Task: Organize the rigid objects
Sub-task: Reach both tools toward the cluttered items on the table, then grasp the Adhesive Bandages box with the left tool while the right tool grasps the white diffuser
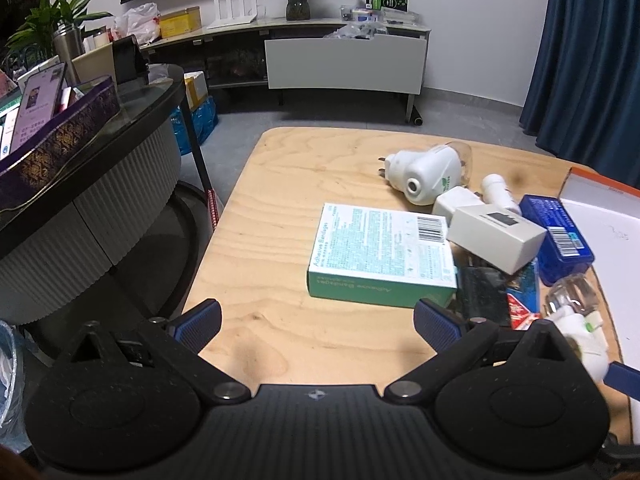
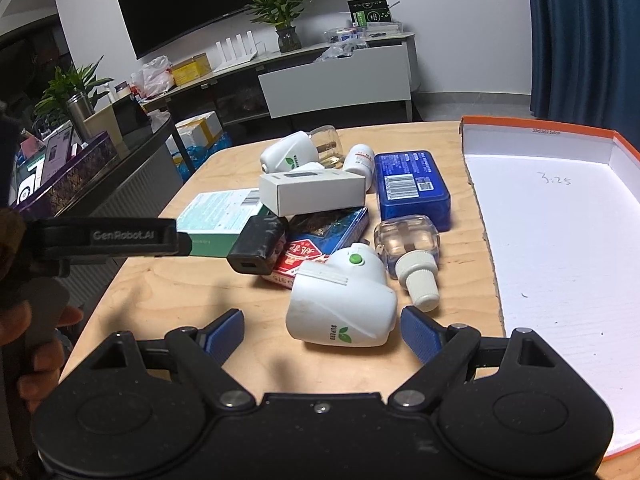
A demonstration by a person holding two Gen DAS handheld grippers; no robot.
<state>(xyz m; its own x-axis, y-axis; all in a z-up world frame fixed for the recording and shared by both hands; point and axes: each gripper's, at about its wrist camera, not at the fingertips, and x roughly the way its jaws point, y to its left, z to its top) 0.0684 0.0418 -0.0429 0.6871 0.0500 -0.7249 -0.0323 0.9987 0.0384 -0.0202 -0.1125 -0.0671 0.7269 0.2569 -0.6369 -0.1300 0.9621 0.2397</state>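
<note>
The orange-rimmed tray [image 2: 560, 240] lies empty at the desk's [image 2: 168, 292] right edge, the clutter heaped beside it. Nearest the wide-spread right tongs [image 2: 322, 332] lies the white plug-in vaporizer [image 2: 340, 304], probably light, stiff, slick plastic, best pinched across its flatter sides. The left tongs [image 1: 316, 320], also wide, hold nothing.

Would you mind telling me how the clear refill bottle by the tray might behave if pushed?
The clear refill bottle lies on its side; its squarish body probably resists rolling, though the round cap may pivot it. Smooth clear walls look slippery and possibly fragile.
</note>
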